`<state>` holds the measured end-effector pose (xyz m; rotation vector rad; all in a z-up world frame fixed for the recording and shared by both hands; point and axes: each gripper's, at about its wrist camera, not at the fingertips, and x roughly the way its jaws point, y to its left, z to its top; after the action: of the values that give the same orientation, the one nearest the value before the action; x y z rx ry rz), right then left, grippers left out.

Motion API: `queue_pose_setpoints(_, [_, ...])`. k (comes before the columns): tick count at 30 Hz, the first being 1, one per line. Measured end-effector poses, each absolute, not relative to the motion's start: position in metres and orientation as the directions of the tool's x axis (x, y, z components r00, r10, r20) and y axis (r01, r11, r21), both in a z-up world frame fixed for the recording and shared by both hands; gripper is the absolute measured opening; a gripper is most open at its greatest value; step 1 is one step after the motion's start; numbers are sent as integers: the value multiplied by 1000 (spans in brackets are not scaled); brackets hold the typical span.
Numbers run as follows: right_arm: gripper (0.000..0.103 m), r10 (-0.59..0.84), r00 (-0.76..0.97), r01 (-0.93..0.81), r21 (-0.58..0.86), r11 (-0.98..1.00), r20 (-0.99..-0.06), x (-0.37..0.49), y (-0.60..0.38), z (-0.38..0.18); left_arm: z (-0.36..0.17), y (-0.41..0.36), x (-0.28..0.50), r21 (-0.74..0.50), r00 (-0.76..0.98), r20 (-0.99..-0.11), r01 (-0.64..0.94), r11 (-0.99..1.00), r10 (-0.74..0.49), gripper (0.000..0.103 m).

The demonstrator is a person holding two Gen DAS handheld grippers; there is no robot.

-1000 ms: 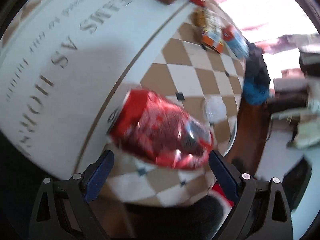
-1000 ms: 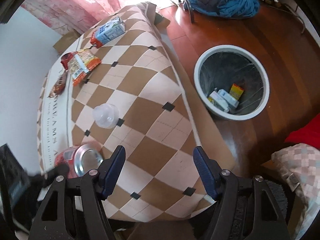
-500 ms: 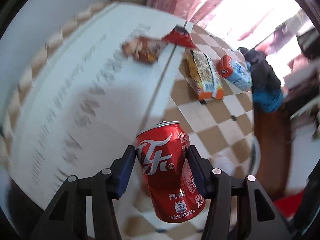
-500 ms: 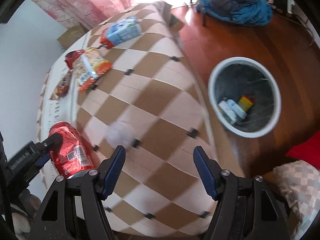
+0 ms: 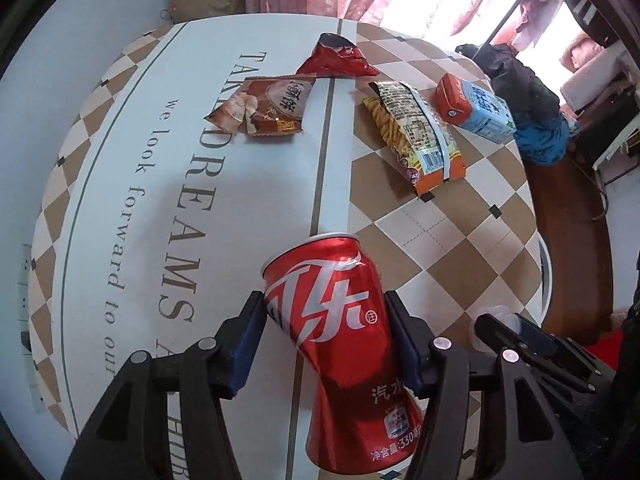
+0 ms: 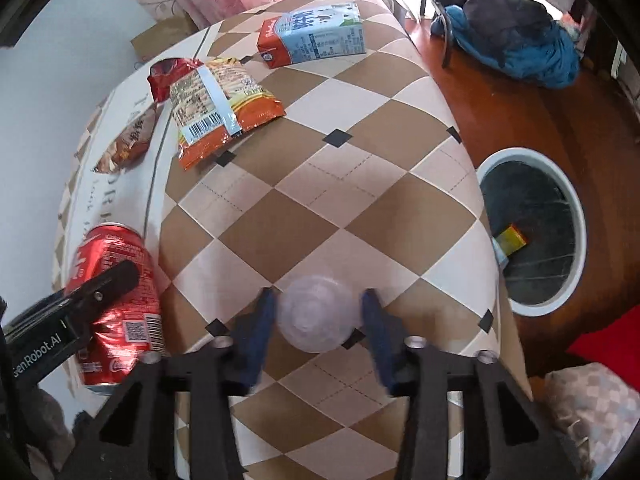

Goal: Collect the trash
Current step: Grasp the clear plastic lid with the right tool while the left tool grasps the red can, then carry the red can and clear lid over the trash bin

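My left gripper (image 5: 324, 320) is shut on a red soda can (image 5: 340, 340), held upright above the white part of the table; the can (image 6: 116, 292) also shows at the left of the right wrist view. A clear plastic cup (image 6: 316, 316) sits upside down on the checked tablecloth (image 6: 340, 184). My right gripper (image 6: 318, 312) straddles the cup, its blue fingers (image 6: 260, 320) close on either side and blurred; I see thin gaps, so it counts as open. On the floor to the right stands a white-rimmed trash bin (image 6: 576, 216) with a few cartons inside.
More litter lies at the table's far end: a blue milk carton (image 6: 316, 36), an orange snack bag (image 6: 220, 108), a brown wrapper (image 5: 268, 108) and a red wrapper (image 5: 336, 58). A chair with dark and blue clothes (image 6: 516, 36) stands beyond on the wood floor.
The left gripper took hold of the lying can and lifted it upright. The right gripper moved down to the clear cup and narrowed its fingers around it.
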<state>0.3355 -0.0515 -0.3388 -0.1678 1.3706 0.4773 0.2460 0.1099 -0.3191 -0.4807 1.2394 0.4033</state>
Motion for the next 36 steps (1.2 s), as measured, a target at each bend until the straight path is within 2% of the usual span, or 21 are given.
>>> queue_pose_setpoints(7, [44,187,140,-450,106,887,-972,329,-65,-338,-315,99,230,61,216,-960,-464,884,179,55])
queue_pose_setpoints(15, [44,164,183,-465,62,883,-969,319,-66,-339,-332,93,226,80,172,-970,-440,894,172,58])
queue_pose_setpoints(18, [44,154,197,-480,42,876,-968,316,-63,-339,-341,97,220,56,161,-976,-471,881,148,47])
queue_pose_setpoints(21, [43,149,214,-495,24,868,-965,313,-62,-339,-338,99,209,49,184,-970,-498,866,161,47])
queue_pose_setpoints(29, [43,217,227,-481,85,873,-949,302,-70,-318,-292,90,195,61,275,-933,-513,856,231,46])
queue_pose_setpoints(36, [43,316,301,-487,140,862,-900,295,-94,-255,-223,63,204,76,393,-874,-470,879,286,46])
